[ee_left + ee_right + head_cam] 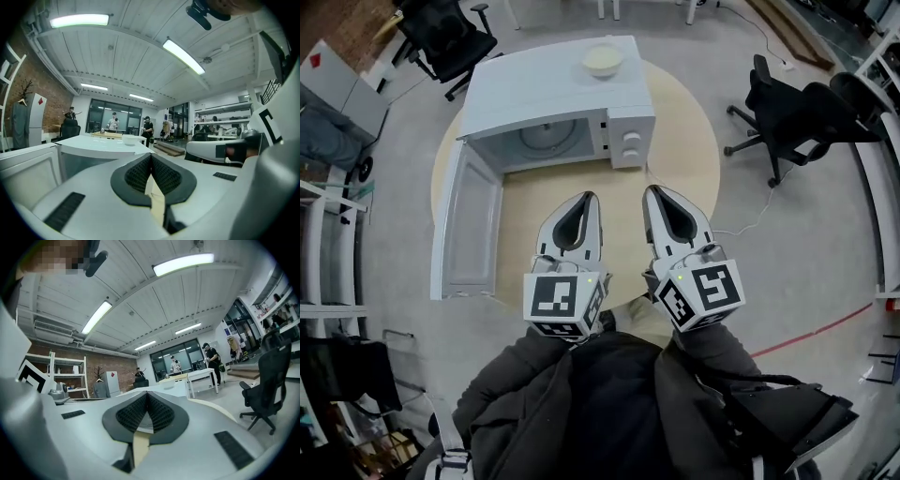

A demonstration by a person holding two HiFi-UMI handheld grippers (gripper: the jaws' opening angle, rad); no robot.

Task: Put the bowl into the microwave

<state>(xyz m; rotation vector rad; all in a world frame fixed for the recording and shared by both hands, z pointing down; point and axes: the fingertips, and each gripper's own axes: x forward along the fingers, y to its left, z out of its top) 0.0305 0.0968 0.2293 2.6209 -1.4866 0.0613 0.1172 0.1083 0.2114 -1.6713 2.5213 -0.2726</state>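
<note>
A cream bowl (602,60) sits on top of the white microwave (553,89), which stands at the far side of the round wooden table (675,141). The microwave door (469,225) hangs wide open to the left, and the cavity with its turntable (548,139) holds nothing. My left gripper (589,197) and right gripper (654,191) hover side by side over the table's near part, in front of the microwave. Both are shut with nothing between the jaws. In the left gripper view the bowl (131,139) shows beyond the shut left gripper (151,158). The right gripper (147,395) points past the table edge.
Black office chairs stand at the right (787,117) and the back left (445,37). A white cable (750,216) trails over the floor to the right of the table, near a red floor line (816,330). Shelving (323,244) lines the left side. Several people stand far off by desks (112,123).
</note>
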